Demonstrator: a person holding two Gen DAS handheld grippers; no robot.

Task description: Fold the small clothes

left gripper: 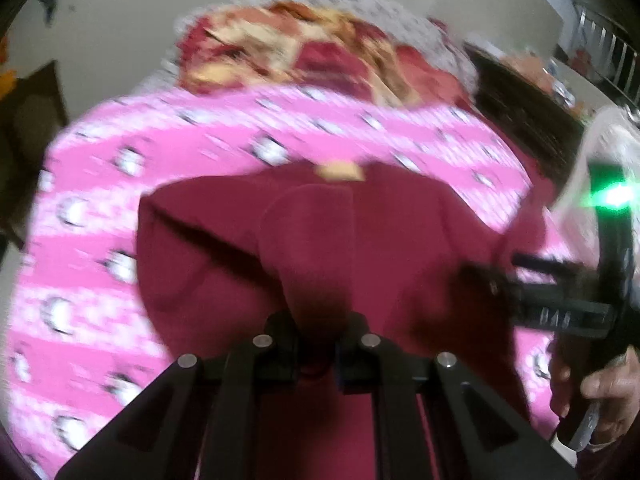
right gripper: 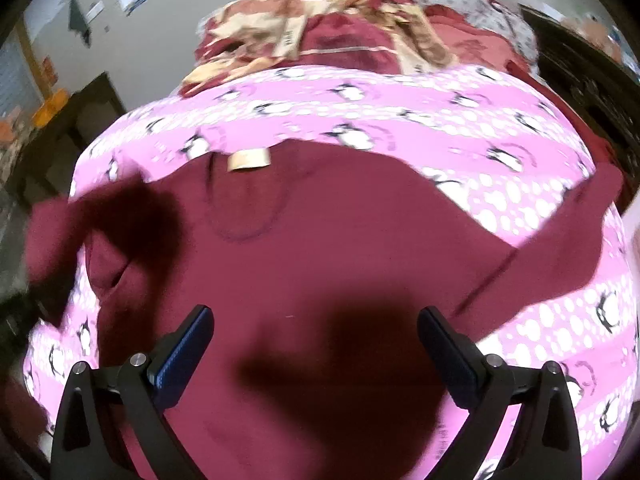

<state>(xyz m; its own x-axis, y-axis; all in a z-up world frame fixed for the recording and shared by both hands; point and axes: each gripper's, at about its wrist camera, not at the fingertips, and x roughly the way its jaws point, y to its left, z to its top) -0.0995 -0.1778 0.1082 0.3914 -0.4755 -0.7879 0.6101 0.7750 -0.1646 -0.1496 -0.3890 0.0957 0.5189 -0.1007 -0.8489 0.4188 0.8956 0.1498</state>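
A maroon garment (right gripper: 320,248) with a tan neck label (right gripper: 248,159) lies spread on a pink penguin-print sheet (right gripper: 520,200). In the left wrist view my left gripper (left gripper: 318,334) is shut on a fold of the maroon garment (left gripper: 312,240) and lifts it off the sheet. My right gripper (right gripper: 316,320) is open over the garment's lower part, with blue pads (right gripper: 180,356). The right gripper also shows in the left wrist view (left gripper: 500,280) at the garment's right side, held by a hand (left gripper: 604,392).
A red, cream and tan patterned blanket (right gripper: 340,36) is heaped at the far end of the bed. Dark furniture (right gripper: 592,80) stands at the right and a dark table (right gripper: 60,132) at the left. A pale wall is behind.
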